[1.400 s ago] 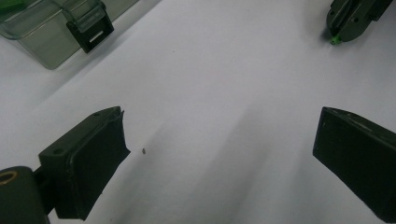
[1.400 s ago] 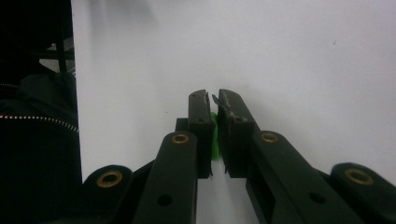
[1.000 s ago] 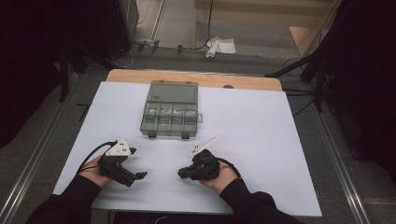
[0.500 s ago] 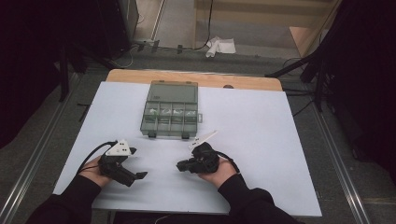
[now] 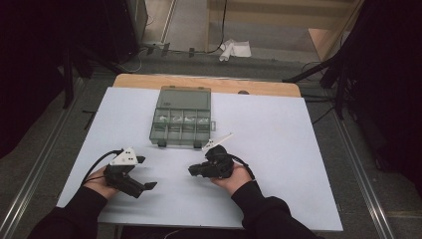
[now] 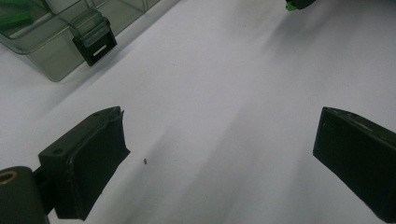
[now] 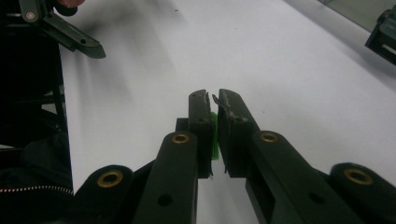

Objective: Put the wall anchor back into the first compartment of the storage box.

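1. The white table top (image 5: 278,149) carries everything; a bare wooden strip (image 5: 149,82) runs along its far edge, beyond the landmark used here, the compartment box.

2. The compartment box (image 5: 181,117) is a clear, grey-tinted plastic case that lies flat near the far middle of the table top. Its lid is down and its dark latches face the person. In the left gripper view one corner of it (image 6: 51,51) and a latch (image 6: 95,42) show at the upper left, with green pieces (image 6: 14,21) visible through the wall.

3. The left gripper (image 5: 144,173) is held on the near side of the box, off its left corner and well apart from it. Its jaws stand wide apart with bare table top between them, and nothing is held.

4. The right gripper (image 5: 191,171) is on the near side of the box too, just below its right front corner and closer to it than the left one. It points across toward the left gripper. Its jaws are closed together on a thin green piece.

5. The green piece (image 7: 214,135) sits clamped between the two right jaws, behind their tips, and only a narrow bright edge of it shows in the slit. It is off the table top and outside the box, on the box's near side.
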Demonstrator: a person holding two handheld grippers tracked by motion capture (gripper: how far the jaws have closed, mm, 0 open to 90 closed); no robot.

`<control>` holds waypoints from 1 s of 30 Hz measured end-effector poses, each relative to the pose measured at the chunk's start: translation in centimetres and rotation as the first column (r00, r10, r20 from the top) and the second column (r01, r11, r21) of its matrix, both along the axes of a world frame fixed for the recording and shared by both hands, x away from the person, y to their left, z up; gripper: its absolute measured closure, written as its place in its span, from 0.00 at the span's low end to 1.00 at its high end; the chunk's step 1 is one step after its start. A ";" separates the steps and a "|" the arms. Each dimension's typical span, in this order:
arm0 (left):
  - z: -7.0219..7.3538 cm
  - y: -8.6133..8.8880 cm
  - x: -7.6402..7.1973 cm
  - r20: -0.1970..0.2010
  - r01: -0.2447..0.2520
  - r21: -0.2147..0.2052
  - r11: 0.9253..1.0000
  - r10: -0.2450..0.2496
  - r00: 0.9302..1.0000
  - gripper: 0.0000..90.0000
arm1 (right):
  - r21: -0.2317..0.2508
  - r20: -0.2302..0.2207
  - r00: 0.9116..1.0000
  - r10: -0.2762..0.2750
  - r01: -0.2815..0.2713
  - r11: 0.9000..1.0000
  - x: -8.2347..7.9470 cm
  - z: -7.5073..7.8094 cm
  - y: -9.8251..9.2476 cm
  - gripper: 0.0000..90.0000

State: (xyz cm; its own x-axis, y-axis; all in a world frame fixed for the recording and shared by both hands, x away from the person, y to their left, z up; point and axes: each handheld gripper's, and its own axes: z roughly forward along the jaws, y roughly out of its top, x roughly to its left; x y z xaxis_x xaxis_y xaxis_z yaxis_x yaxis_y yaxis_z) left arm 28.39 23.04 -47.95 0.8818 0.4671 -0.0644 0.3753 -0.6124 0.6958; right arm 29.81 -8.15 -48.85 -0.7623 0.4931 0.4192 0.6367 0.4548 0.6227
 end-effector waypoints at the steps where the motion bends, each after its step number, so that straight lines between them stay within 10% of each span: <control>1: 0.0 0.0 0.0 0.003 -0.002 -0.005 1.000 0.002 1.000 0.02 | 0.005 0.010 1.000 0.001 -0.001 1.000 0.1 0.0 0.0 0.95; 30: -0.2 0.0 0.1 -0.007 -0.004 0.010 1.000 0.004 1.000 0.02 | 0.022 0.005 0.999 -0.046 0.046 0.999 2.8 1.3 0.9 0.95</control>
State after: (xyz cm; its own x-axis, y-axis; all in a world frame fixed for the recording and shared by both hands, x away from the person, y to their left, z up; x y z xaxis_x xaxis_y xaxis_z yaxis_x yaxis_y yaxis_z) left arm 28.48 23.02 -48.14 0.8794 0.4714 -0.0659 0.3827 -0.6180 0.6868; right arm 32.65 -7.24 -47.51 -0.7411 0.5188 0.4262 0.6535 0.4115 0.6353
